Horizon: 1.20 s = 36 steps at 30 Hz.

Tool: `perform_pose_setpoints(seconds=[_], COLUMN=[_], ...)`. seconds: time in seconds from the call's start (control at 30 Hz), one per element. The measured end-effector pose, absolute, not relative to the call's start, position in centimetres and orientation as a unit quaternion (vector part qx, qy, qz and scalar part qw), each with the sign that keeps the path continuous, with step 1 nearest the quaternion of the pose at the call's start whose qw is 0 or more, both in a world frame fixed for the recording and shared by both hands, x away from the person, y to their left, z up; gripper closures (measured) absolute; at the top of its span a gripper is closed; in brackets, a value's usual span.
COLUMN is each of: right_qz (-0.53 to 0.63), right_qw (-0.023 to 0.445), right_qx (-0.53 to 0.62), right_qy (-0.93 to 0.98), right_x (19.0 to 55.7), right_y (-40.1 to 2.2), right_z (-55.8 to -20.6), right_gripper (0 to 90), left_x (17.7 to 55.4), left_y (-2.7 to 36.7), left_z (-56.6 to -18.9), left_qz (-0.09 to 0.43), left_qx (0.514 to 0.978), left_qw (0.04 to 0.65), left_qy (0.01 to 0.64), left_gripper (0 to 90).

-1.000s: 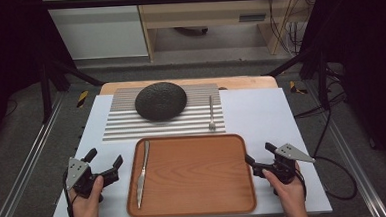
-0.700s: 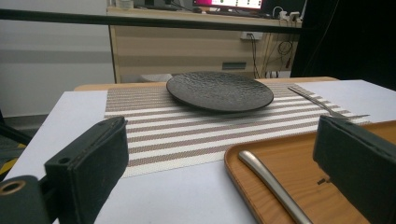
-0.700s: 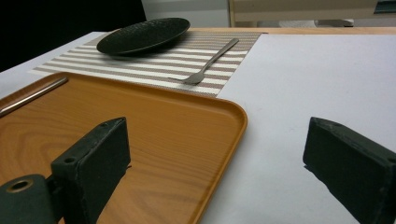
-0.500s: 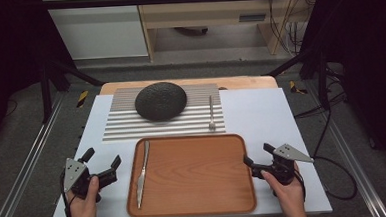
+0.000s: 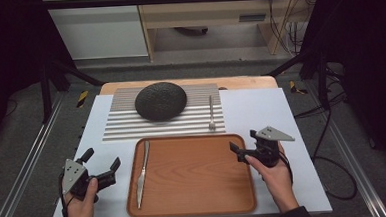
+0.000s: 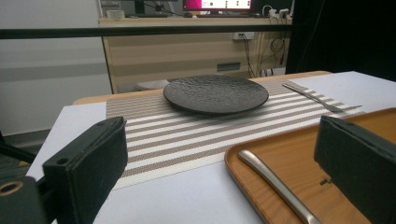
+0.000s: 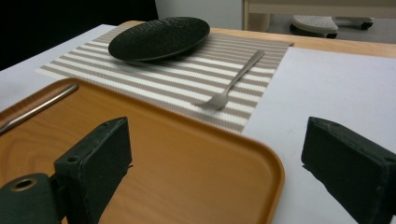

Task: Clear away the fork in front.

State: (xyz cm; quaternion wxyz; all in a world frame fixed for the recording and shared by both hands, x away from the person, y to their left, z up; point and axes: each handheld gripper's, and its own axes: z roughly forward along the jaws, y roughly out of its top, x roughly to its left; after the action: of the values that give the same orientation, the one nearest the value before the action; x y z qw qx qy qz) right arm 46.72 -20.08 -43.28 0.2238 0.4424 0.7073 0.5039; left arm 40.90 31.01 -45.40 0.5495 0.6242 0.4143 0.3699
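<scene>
While both jaws stand wide apart, each hand-held gripper holds nothing:

Left hand-held gripper (image 5: 102, 167): spread open, low over the white sheet at the table's near left corner, just beside the tray's left rim; its jaws point toward the tray and the knife.

Right hand-held gripper (image 5: 244, 147): spread open, at the tray's far right corner; in the right gripper view one jaw sits over the wood, the other over the white sheet outside the rim.

Knife (image 5: 142, 172): lies flat inside the tray along its left side, handle toward the far rim, blade toward the person; touched by neither gripper.

Tray (image 5: 201, 204): wooden, rounded corners, on the white sheet between the two hands.

Fork (image 5: 211, 112): on the right part of the striped placemat, tines toward the tray, well apart from the plate.

Plate (image 5: 160, 101): dark, textured, on the placemat beyond the tray.

Placemat (image 5: 117, 127): striped, touching or just beside the tray's far rim.

Table (image 5: 291, 113): covered by the white sheet.
</scene>
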Motion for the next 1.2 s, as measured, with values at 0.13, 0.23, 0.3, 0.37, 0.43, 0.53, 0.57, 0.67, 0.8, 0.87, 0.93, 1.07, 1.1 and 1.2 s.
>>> perform_pose_setpoints(seconds=[0.13,0.23,0.3,0.37,0.43,0.53,0.57,0.67,0.8,0.87,0.93,1.07,1.1,1.2], right_qz=[0.500,0.487,0.481,0.475,0.470,0.464,0.461,0.457,0.449,0.442,0.434,0.414,0.412,0.403], right_qw=[0.211,0.214,0.214,0.213,0.210,0.203,0.203,0.199,0.196,0.197,0.196,0.193,0.192,0.192], right_qx=[0.453,0.455,0.458,0.464,0.467,0.478,0.479,0.486,0.487,0.487,0.489,0.493,0.493,0.497], right_qy=[0.707,0.714,0.716,0.717,0.719,0.717,0.719,0.718,0.723,0.727,0.731,0.740,0.742,0.744], right_x=[49.0,50.4,51.4,52.4,53.2,54.5,54.7,55.8,57.0,57.7,58.3,59.4,59.7,60.4], right_y=[-19.1,-18.5,-18.1,-17.8,-17.5,-16.9,-16.8,-16.2,-15.5,-15.1,-14.6,-13.5,-13.3,-12.7], right_z=[-42.3,-41.7,-41.2,-40.8,-40.5,-40.1,-40.1,-39.9,-39.9,-40.0,-40.2,-40.9,-41.2,-42.0], right_gripper=[9.5,10.0,10.4,10.8,11.4,12.8,13.0,14.0,16.1,18.2,19.6,22.3,23.4,27.9], left_x=[40.9,40.9,41.0,41.0,41.0,41.1,41.1,41.3,41.2,41.2,41.3,41.2,41.2,41.2], left_y=[31.3,31.5,31.7,31.9,32.1,32.3,32.3,32.3,32.5,32.5,32.4,32.2,32.2,32.3], left_z=[-45.4,-45.5,-45.5,-45.6,-45.7,-45.7,-45.7,-45.8,-45.8,-45.8,-45.8,-45.7,-45.7,-45.7], left_qz=[0.377,0.381,0.383,0.381,0.381,0.378,0.378,0.377,0.378,0.376,0.377,0.381,0.380,0.380], left_qx=[0.621,0.619,0.617,0.613,0.611,0.608,0.609,0.609,0.608,0.608,0.609,0.612,0.613,0.612], left_qw=[0.545,0.542,0.541,0.544,0.543,0.545,0.544,0.541,0.543,0.543,0.542,0.539,0.539,0.540], left_qy=[0.418,0.421,0.424,0.428,0.432,0.436,0.437,0.440,0.439,0.441,0.440,0.435,0.434,0.435], left_gripper=[2.9,2.9,2.9,2.9,2.7,2.7,2.7,2.7,2.7,2.7,2.7,2.7,2.7,2.7])
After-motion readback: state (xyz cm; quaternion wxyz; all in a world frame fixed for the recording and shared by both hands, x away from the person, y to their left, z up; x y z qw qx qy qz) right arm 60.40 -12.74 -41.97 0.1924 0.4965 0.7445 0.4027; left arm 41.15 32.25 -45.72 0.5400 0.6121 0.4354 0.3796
